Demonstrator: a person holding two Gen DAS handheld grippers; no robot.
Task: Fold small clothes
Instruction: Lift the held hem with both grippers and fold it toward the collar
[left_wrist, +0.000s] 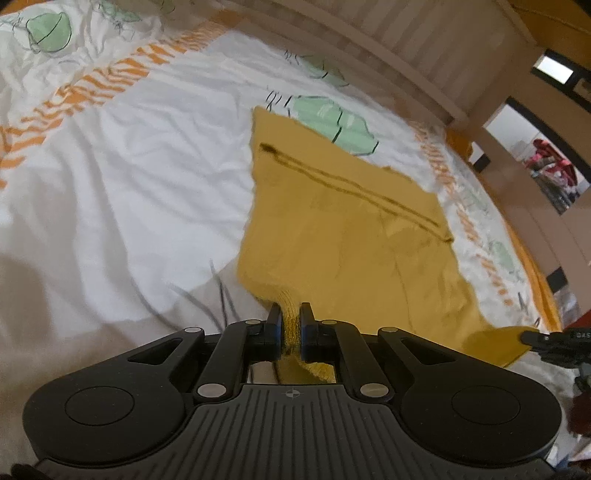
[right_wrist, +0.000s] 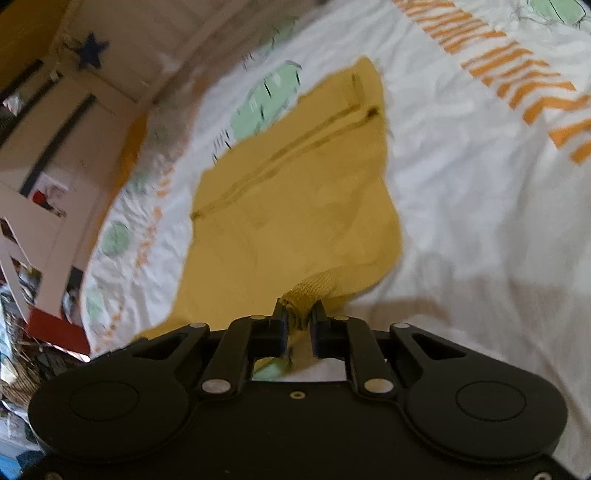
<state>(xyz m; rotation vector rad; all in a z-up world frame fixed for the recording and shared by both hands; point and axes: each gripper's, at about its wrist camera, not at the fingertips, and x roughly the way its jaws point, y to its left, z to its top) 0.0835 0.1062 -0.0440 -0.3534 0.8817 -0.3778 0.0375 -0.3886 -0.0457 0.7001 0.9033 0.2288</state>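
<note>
A small mustard-yellow garment (left_wrist: 343, 229) with two dark stitched lines lies spread on a white bed cover (left_wrist: 129, 177). My left gripper (left_wrist: 290, 314) is shut on the ribbed near-left corner, and a bunch of the knit shows between its pads. At the right edge of the left wrist view the right gripper (left_wrist: 535, 338) holds the other near corner. In the right wrist view the same yellow garment (right_wrist: 295, 199) stretches away from my right gripper (right_wrist: 300, 314), which is shut on a bunched ribbed edge. Both near corners sit lifted off the cover.
The bed cover (right_wrist: 480, 221) carries orange stripes and green drawings. A pale wooden bed frame (left_wrist: 388, 48) runs along the far side. Beyond the bed stand a cabinet with a dark star (right_wrist: 90, 50), a red box (right_wrist: 59, 330) and clutter on the floor.
</note>
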